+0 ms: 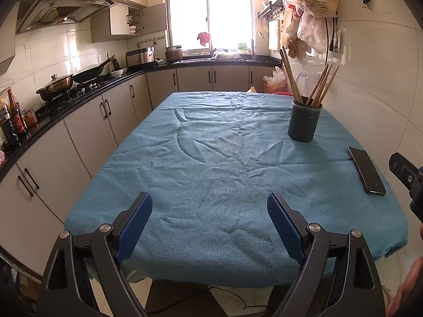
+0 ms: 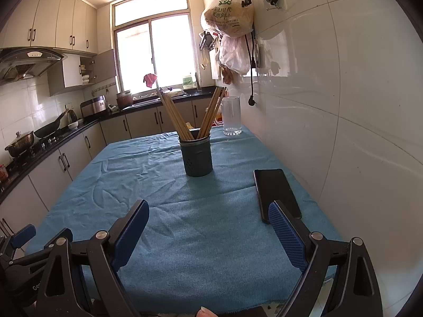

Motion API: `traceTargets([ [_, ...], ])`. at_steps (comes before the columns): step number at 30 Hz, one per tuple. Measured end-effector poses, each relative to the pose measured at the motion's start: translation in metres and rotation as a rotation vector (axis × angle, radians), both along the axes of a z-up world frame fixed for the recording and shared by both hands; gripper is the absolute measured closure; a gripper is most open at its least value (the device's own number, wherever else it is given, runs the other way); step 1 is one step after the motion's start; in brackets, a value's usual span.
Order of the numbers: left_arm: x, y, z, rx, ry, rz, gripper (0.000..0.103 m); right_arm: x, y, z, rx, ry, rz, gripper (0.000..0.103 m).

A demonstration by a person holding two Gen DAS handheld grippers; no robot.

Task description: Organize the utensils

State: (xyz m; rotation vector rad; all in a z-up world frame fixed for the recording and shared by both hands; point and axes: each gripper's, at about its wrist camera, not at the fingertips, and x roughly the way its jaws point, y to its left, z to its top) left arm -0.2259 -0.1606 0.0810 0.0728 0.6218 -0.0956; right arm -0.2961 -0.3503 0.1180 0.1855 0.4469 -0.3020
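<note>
Ribbed blue fingers (image 1: 284, 227) spread apart on both grippers; wooden chopsticks (image 2: 208, 113) upright in holder (image 2: 196, 155).

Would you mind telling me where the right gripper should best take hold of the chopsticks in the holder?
Probably grip the chopsticks on their bare upper shafts, coming from above: their lower ends sit inside the dark holder, and they fan outward. The right gripper is open.

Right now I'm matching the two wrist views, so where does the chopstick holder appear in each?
Left wrist: the holder stands right of centre, on the far right part of the blue cloth.
Right wrist: the holder stands near centre, straight ahead of the open gripper.
Shared landmark: the black phone, lying nearer the camera and right of the holder.
</note>
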Motion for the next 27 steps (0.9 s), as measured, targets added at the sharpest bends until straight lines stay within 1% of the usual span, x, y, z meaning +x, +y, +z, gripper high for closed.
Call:
traceTargets([
  [27,-0.0019,0.002,-0.0044,-0.002,0.01,0.006,0.015,0.0038,0.0018,-0.003,0.0,0.025,0.004,0.008],
])
